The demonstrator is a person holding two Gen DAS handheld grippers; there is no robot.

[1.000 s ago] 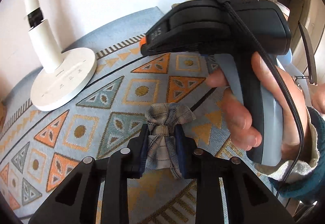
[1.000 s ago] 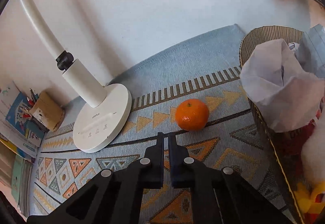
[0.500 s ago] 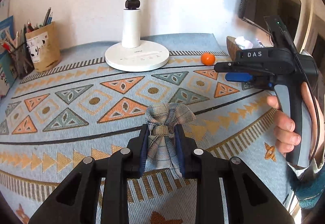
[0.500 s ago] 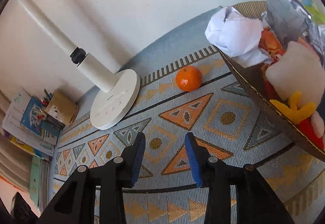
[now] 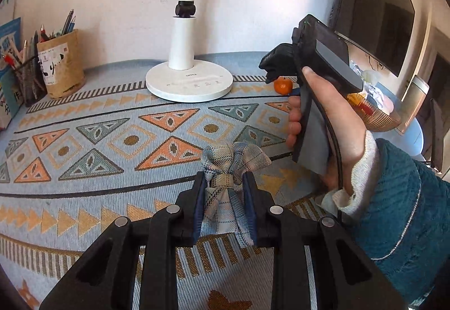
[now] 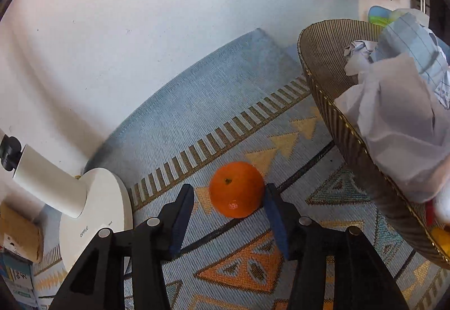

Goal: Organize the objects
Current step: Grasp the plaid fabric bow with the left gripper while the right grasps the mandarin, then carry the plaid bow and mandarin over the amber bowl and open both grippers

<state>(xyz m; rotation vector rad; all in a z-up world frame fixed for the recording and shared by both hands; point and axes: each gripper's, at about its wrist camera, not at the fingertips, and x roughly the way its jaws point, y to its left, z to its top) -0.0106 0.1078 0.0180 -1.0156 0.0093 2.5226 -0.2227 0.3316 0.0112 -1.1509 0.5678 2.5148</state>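
Observation:
My left gripper is shut on a plaid fabric bow and holds it over the patterned table mat. An orange mandarin sits on the mat, between the open blue pads of my right gripper; the right pad is next to the fruit, the left one stands apart. The mandarin also shows in the left wrist view, far right, just behind my right gripper's body, which a hand holds.
A white desk lamp stands at the back middle; its base is left of the mandarin. A brown woven basket full of crumpled paper and toys sits right of the fruit. A pen holder stands at the far left.
My right gripper opened wide and moved forward and down to the mandarin, which now lies between its pads. My left gripper kept hold of the bow and hardly moved in the last half second.

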